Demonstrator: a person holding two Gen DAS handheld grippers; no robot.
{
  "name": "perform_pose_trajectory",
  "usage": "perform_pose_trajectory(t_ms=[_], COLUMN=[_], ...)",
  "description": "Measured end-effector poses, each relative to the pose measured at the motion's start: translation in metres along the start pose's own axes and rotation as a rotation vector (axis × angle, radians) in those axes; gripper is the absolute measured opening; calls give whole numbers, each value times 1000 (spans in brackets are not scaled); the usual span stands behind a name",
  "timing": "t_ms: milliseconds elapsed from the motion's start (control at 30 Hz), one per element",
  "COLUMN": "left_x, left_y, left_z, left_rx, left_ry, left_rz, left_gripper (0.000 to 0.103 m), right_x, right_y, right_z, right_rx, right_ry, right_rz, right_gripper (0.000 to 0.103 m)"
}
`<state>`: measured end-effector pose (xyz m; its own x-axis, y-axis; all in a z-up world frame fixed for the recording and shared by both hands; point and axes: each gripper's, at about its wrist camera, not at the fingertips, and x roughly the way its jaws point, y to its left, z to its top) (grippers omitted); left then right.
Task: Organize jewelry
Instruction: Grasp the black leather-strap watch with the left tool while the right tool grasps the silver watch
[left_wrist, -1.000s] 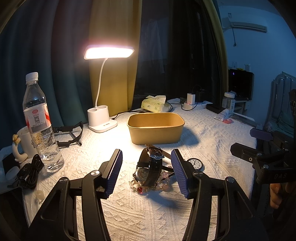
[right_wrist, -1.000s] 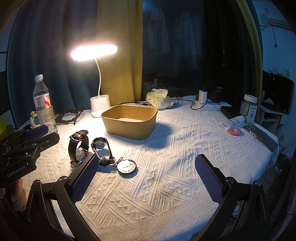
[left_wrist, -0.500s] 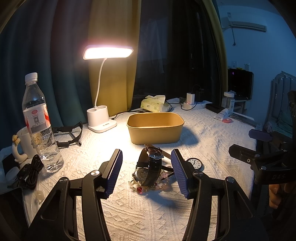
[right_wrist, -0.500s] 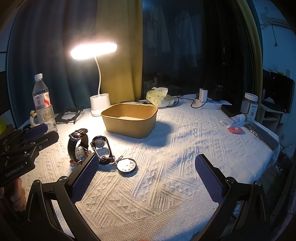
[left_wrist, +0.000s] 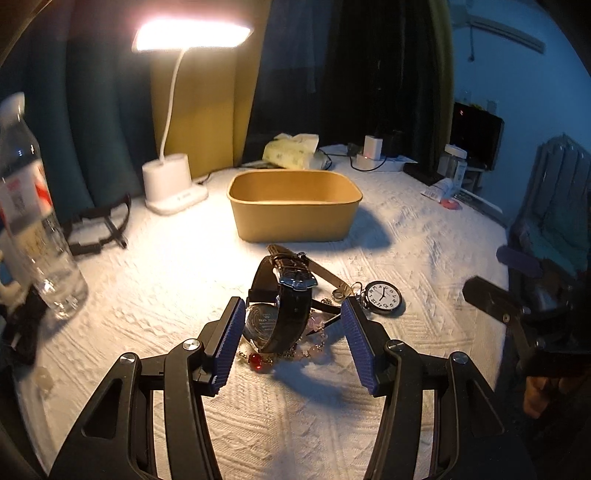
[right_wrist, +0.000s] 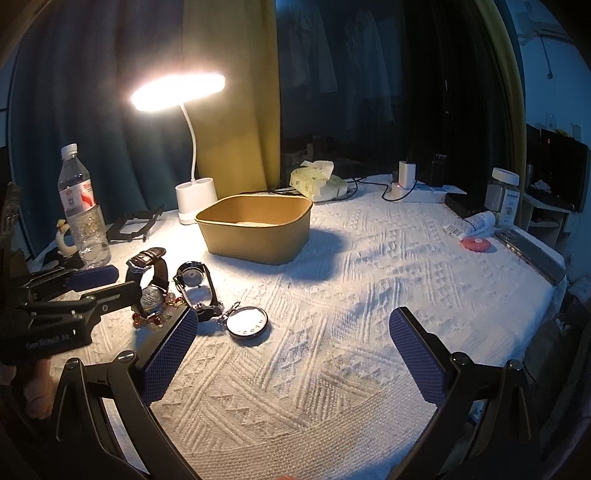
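Observation:
A black-strap wristwatch (left_wrist: 290, 314) stands on edge on the white cloth, directly between the blue pads of my left gripper (left_wrist: 291, 343), which is open around it. A bead bracelet (left_wrist: 258, 361) with a red bead lies under the watch. A second watch (left_wrist: 317, 269) with a brown strap lies just behind, and a pocket watch (left_wrist: 382, 295) lies to the right. The tan box (left_wrist: 293, 203) sits beyond them. My right gripper (right_wrist: 293, 354) hangs open over bare cloth, near the pocket watch (right_wrist: 246, 321), the wristwatch (right_wrist: 151, 280) and the box (right_wrist: 255, 229).
A water bottle (left_wrist: 33, 229) stands at the left, with a lit desk lamp (left_wrist: 170, 184) and a black folding stand (left_wrist: 99, 229) behind it. A tissue pack (right_wrist: 317, 181) and a charger (right_wrist: 406, 177) sit at the back. Small items (right_wrist: 476, 236) lie at the right edge.
My left gripper has moved forward and lower, so its open pads now flank the black-strap watch. The right gripper has barely shifted.

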<state>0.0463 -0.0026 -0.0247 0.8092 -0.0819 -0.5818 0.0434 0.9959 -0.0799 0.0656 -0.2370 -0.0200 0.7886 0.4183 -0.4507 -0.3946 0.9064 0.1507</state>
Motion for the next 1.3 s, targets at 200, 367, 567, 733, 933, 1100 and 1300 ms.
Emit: perform_pose_trajectory(t_ms=[200, 367, 567, 733, 933, 1100, 1300], left_x=[21, 20, 9, -8, -23, -27, -30], left_y=[1, 2, 7, 18, 40, 57, 62], left_z=[5, 10, 13, 17, 17, 12, 8], left_rx=[-12, -5, -13, -30, -68, -125, -142], left_ry=[73, 53, 25, -26, -86, -120, -134], left_rz=[-2, -16, -21, -8, 11, 30, 26], left_gripper=[33, 19, 17, 14, 12, 10, 9], right_x=[7, 9, 14, 25, 51, 79, 110], right_y=[-3, -1, 12, 19, 33, 49, 67], right_z=[-3, -4, -3, 7, 19, 25, 27], right_rx=[8, 0, -48, -71, -98, -126, -191], right_ry=[20, 27, 34, 60, 129, 208, 298], right_rz=[9, 53, 95, 138, 194, 225, 206], right_gripper=[102, 102, 102, 95, 79, 69, 59])
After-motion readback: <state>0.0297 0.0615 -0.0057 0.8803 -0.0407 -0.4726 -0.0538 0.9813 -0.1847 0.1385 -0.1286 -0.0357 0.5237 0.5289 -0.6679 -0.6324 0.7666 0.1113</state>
